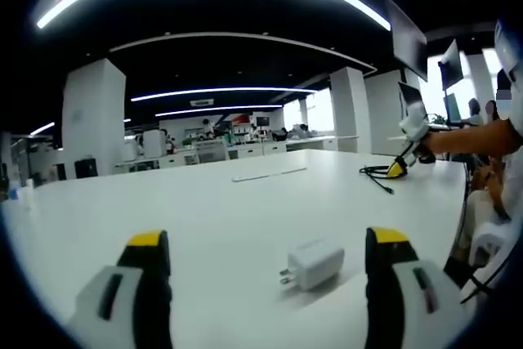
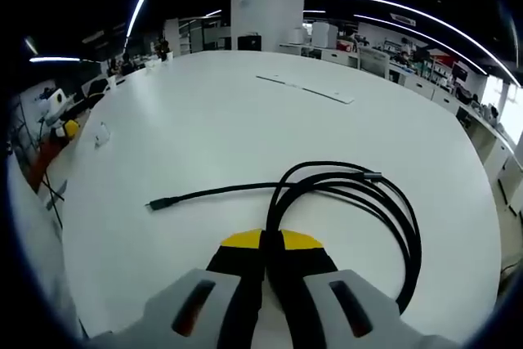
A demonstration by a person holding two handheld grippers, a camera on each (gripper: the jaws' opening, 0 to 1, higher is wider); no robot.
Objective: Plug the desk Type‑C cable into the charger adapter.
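Mostly bare white table (image 2: 204, 128) w/ wide free room on all sides; its rim curves off far behind. Left gripper (image 1: 270, 263) hangs low over the top, jaws released & spread wide, white charger adapter (image 1: 310, 265) lying flat between them, untouched. Right gripper (image 2: 272, 244) sits near the table edge, jaws clenched on the black Type-C cable (image 2: 359, 194); its coil lies ahead, plug end (image 2: 155, 203) stretched out on the top, well apart from the adapter.

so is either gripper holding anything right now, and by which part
The right gripper is shut on the black cable, pinching its coiled loop, not the plug end. The left gripper is open, with the white charger adapter lying between its jaws.
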